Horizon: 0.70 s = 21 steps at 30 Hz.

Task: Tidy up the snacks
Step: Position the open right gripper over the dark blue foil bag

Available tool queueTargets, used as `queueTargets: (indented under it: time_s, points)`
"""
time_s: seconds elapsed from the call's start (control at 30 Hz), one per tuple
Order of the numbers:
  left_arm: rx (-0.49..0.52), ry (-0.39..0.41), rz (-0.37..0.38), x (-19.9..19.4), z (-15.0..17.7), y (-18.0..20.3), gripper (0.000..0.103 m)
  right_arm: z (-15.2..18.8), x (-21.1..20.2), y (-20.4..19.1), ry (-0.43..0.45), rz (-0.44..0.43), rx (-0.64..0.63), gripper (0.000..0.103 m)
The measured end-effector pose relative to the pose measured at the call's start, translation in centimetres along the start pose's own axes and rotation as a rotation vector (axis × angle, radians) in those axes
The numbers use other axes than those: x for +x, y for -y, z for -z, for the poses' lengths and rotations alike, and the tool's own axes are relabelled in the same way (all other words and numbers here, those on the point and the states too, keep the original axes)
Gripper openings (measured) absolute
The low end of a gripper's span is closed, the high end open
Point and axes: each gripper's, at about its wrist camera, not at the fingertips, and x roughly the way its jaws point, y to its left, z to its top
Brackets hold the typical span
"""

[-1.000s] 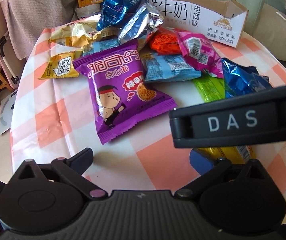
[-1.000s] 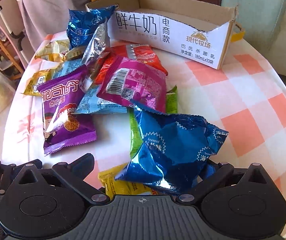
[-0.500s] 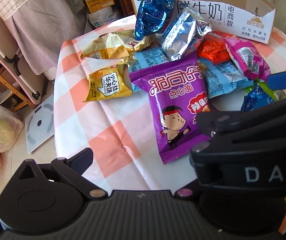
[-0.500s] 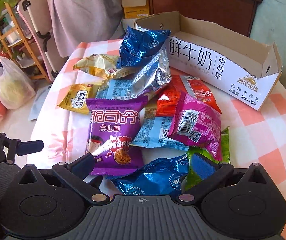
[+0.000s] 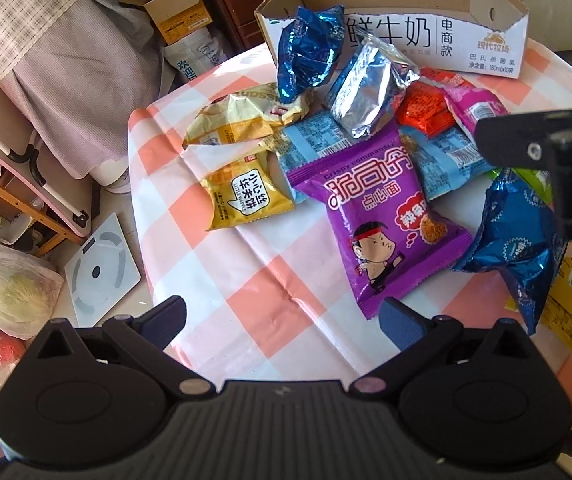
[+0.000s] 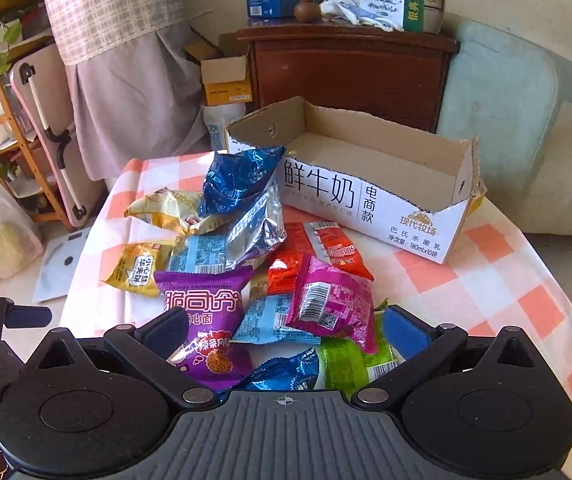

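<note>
— Inside the white cardboard milk carton tray (image 6: 370,196), far side?
— Bare cardboard, seen only from the right wrist. Snack packets (image 5: 382,216) heaped nearer on the checked tablecloth (image 5: 246,264).
— Grippers?
— Left gripper (image 5: 282,316) and right gripper (image 6: 286,328) both spread wide, holding nothing.

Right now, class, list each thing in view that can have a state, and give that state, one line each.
Left tool: open, holding nothing.
Right tool: open, above the snack pile.
Cardboard box: open-topped, visible inside bare.
Purple packet: sealed, lying flat, face up.
Silver packet: crumpled, leaning on the pile.
Blue packet: crinkled, propped against the box.
Yellow waffle packet: flat on the tablecloth.
</note>
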Motion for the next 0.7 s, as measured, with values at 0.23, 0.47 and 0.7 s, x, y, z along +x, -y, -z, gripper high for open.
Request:
queueTargets:
  time_s: [0.23, 0.47, 0.7]
  points:
    - [-0.084, -0.008, 0.021, 0.2, -1.1, -2.1, 0.102, -0.1, -1.0, 2.3, 0.014, 0.057, 0.156, 0.103]
    - [-0.141, 0.036, 0.023, -0.2, -2.0, -3.1, 0.102, 0.7, -0.8, 1.1, -0.04, 0.148, 0.075, 0.103]
    - [-0.156, 0.012, 0.047, 0.4, -1.4, -3.3, 0.102, 1.5, 0.1, 0.0, -0.109, 0.171, 0.034, 0.103]
